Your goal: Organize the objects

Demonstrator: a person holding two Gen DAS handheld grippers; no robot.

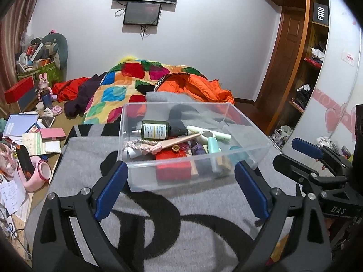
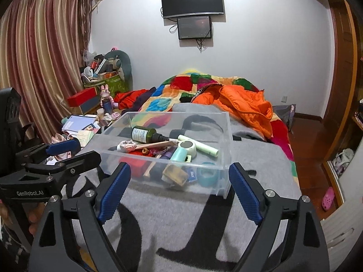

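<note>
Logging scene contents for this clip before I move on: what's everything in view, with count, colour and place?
clear bin: one, transparent, on the grey blanket
grey blanket: one, grey with black pattern, covering the near bed
dark bottle: one, green with a white label, lying in the bin
mint tube: one, pale green, in the bin
red box: one, red, at the bin's bottom
orange jacket: one, behind the bin
patchwork quilt: one, multicoloured, far bed
screens: two, black, on the wall
left tongs: open, before the bin
right tongs: open, before the bin
</note>
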